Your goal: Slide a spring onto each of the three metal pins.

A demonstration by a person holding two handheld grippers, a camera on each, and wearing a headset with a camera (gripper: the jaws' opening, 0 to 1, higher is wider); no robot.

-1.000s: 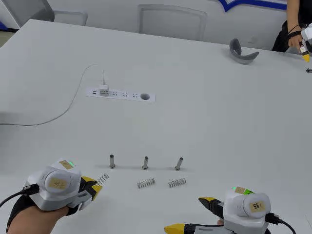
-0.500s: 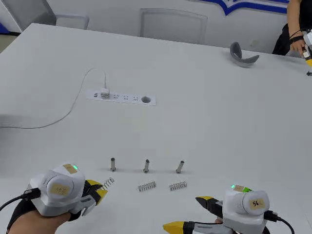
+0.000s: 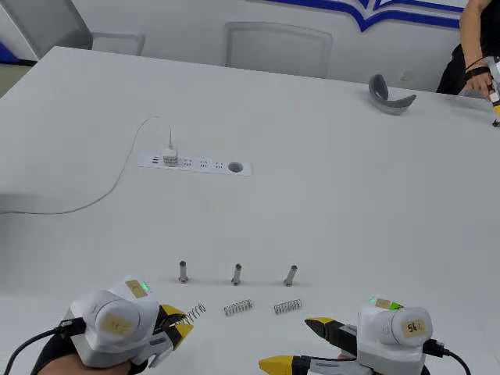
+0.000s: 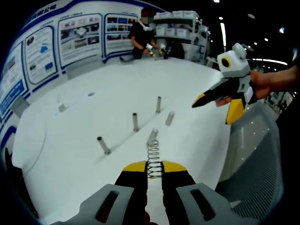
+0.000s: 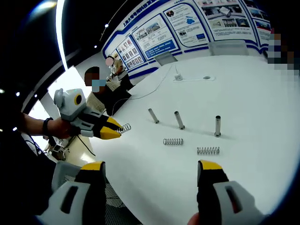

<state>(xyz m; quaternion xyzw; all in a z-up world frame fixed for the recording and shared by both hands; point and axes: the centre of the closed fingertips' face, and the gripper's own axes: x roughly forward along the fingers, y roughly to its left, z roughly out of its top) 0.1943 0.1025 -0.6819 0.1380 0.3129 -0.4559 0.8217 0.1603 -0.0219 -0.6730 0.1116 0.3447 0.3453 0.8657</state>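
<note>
Three short metal pins stand in a row on the white table: left pin [image 3: 183, 271], middle pin [image 3: 237, 273], right pin [image 3: 291, 275]. My left gripper [image 3: 181, 322] is shut on a spring [image 3: 193, 313] [image 4: 153, 152], held just off the table in front of the left pin. Two more springs lie flat before the pins, one [image 3: 238, 307] by the middle pin and one [image 3: 287, 306] by the right pin. At the table's near edge my right gripper [image 3: 298, 344] [image 5: 152, 171] stands open with nothing between its jaws, below the right spring [image 5: 208, 150].
A white power strip [image 3: 195, 165] with a plugged charger and a cable trailing left lies mid-table. A grey curved object [image 3: 388, 90] rests at the far right. A person [image 3: 478, 47] works at the far right corner. Chairs stand behind the table.
My left gripper has closed on the left spring and lifted it off the table, moving slightly right and nearer. The head camera has tilted, shifting the scene. The right gripper has barely moved.
</note>
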